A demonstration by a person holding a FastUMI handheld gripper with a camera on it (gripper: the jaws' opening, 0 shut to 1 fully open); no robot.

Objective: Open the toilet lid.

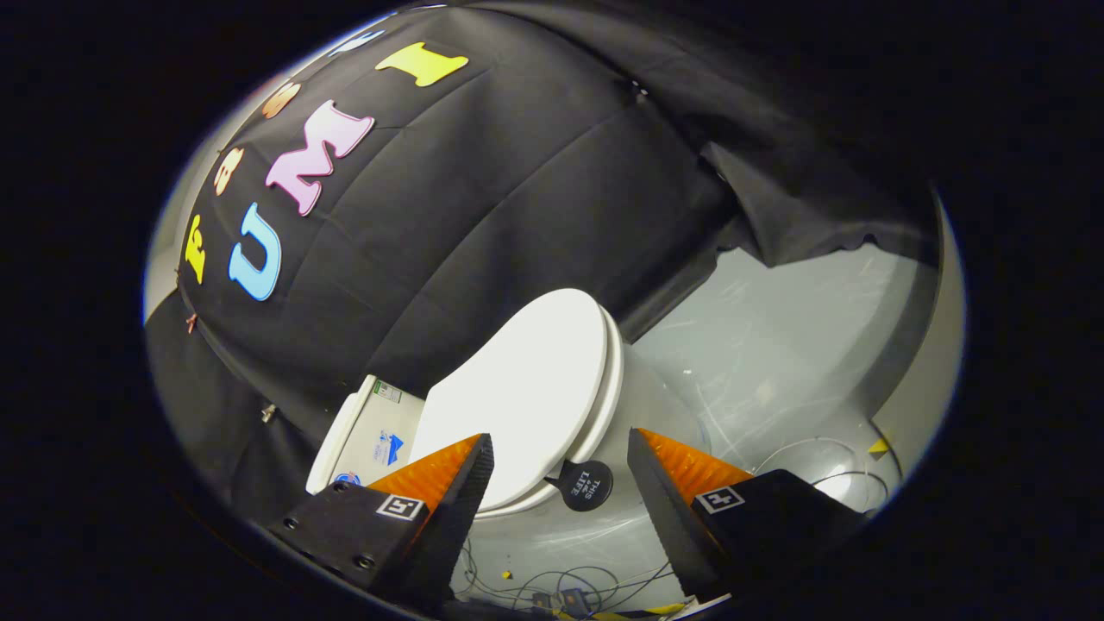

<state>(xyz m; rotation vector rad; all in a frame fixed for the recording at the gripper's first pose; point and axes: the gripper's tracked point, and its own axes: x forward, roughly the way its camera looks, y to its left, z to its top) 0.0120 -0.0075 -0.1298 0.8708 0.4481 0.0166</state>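
Observation:
A white toilet stands just ahead of my fingers, its lid (526, 388) lying down flat on the seat. A small round black tab (587, 485) sticks out from the lid's rim and sits in the gap between my fingers. The white tank (366, 431) is behind the lid, against the black cloth wall. My gripper (561, 474) is open, and its fingers (461, 483) are on either side of the tab without touching it. The left finger covers part of the lid's near edge.
The grey floor (776, 345) spreads to the right of the toilet and is scuffed. Thin cables (552, 582) lie on the floor below my fingers. The black cloth wall (483, 198) hangs close behind the tank, with a loose fold at the upper right.

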